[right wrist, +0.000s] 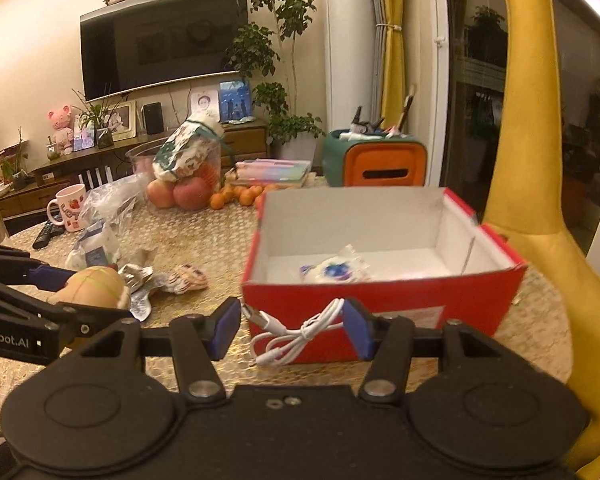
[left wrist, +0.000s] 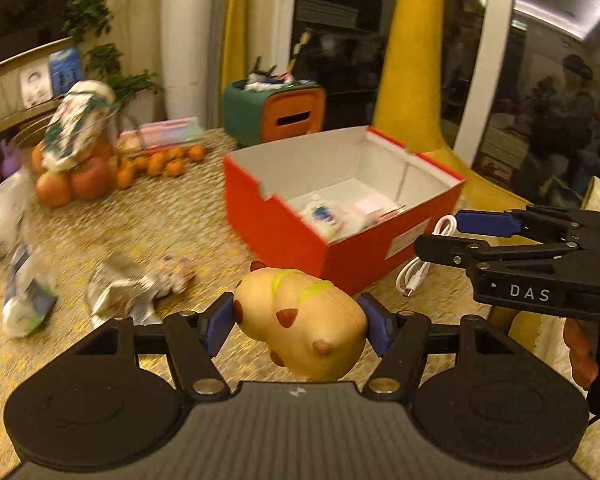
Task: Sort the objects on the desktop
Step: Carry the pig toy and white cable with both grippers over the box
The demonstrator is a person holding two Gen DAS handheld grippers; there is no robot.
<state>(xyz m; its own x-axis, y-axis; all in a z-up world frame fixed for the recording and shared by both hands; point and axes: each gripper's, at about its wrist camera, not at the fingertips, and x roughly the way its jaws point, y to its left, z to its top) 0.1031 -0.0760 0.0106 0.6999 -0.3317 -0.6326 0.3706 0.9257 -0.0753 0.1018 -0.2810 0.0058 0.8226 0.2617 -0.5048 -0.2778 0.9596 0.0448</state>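
A tan squishy animal toy (left wrist: 312, 320) with brown spots sits pinched between the blue pads of my left gripper (left wrist: 298, 320), held above the gold tablecloth. The red box (left wrist: 284, 232) with a white inside stands just beyond it, open at the top. My right gripper (right wrist: 292, 326) is shut on a coiled white USB cable (right wrist: 300, 330) in front of the red box (right wrist: 380, 300). A white packet with blue print (right wrist: 336, 270) lies in the box. In the left wrist view the right gripper (left wrist: 452, 236) is at the right, with the cable (left wrist: 420, 264) hanging from it.
Crumpled wrappers (right wrist: 140, 280) and a shell-like thing (right wrist: 188, 278) lie left of the box. Apples and oranges (right wrist: 188, 196), plastic bags, a mug (right wrist: 70, 208) and a remote (right wrist: 46, 236) are further back. A green and orange container (right wrist: 376, 164) stands behind the box. A yellow chair (right wrist: 540, 240) is at the right.
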